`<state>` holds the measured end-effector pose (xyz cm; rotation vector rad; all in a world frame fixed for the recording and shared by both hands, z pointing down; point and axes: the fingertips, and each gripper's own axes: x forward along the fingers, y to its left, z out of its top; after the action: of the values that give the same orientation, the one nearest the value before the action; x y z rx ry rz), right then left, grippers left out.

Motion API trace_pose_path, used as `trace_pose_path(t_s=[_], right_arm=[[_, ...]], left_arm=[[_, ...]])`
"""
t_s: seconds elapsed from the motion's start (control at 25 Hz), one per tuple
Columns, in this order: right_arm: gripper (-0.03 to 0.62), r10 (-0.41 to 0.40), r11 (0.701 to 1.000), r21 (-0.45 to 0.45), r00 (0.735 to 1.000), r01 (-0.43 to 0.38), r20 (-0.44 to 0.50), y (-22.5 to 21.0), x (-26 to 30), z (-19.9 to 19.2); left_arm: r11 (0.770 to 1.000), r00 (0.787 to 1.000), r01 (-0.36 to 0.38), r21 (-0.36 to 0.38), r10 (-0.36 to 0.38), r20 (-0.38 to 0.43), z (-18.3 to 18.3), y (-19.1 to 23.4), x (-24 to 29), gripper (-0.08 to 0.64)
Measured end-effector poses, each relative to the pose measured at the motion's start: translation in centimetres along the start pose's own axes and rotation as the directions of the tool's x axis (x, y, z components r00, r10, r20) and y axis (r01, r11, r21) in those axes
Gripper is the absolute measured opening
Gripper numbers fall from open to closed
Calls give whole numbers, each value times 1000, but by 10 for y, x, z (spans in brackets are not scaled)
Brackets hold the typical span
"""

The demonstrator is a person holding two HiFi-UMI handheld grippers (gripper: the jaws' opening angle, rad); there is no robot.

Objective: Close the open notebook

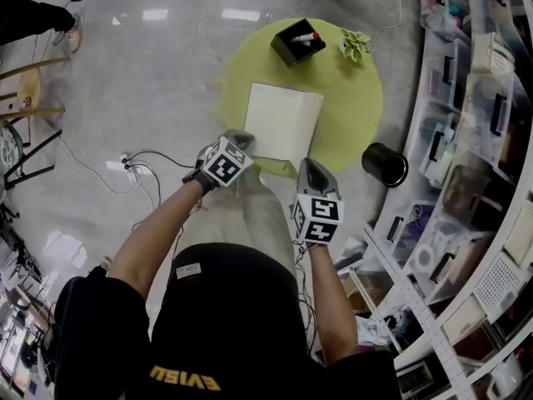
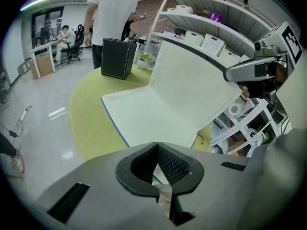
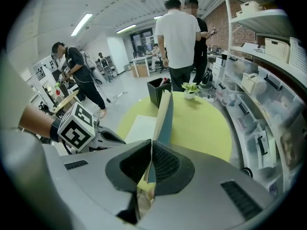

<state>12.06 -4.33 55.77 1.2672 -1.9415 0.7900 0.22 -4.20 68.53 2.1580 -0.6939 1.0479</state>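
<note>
The notebook [image 1: 283, 119] lies on a round yellow-green table [image 1: 350, 115]. Its left half [image 2: 148, 121] rests flat with lined pages up. The right half [image 2: 192, 87] is lifted and stands nearly upright [image 3: 164, 114]. My right gripper [image 3: 149, 146] is shut on the near edge of that lifted half; in the head view it [image 1: 310, 167] sits at the notebook's near right corner. The left gripper [image 2: 156, 146] has its tips together, just over the notebook's near left corner [image 1: 240, 142], where a blue edge shows through the gap below the tips.
A black box [image 1: 297, 40] with a red item and a small potted plant [image 1: 356, 44] stand at the table's far side. On the floor to the right is a black bin [image 1: 385, 165] beside shelves of storage boxes [image 1: 466, 140]. People stand beyond the table [image 3: 180, 37].
</note>
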Motion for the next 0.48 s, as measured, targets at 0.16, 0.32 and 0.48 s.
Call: trace_pose_path(t_s=[0.16,0.32,0.48], right_arm=[[14,12,1000,-2,1000,-12,3,5,1,1],[14,19,1000,-5,1000,-19,6,9,2,2],[14,28,1000,-11,1000,-28,3,14,4,3]], left_arm=[[1000,1000,0,-5,0,-3,-2,2,0,6],[1000,1000,-5,-9,5,3,0,4,-2,6],[1000,1000,-5,-20,5,11,0,5,-4,6]])
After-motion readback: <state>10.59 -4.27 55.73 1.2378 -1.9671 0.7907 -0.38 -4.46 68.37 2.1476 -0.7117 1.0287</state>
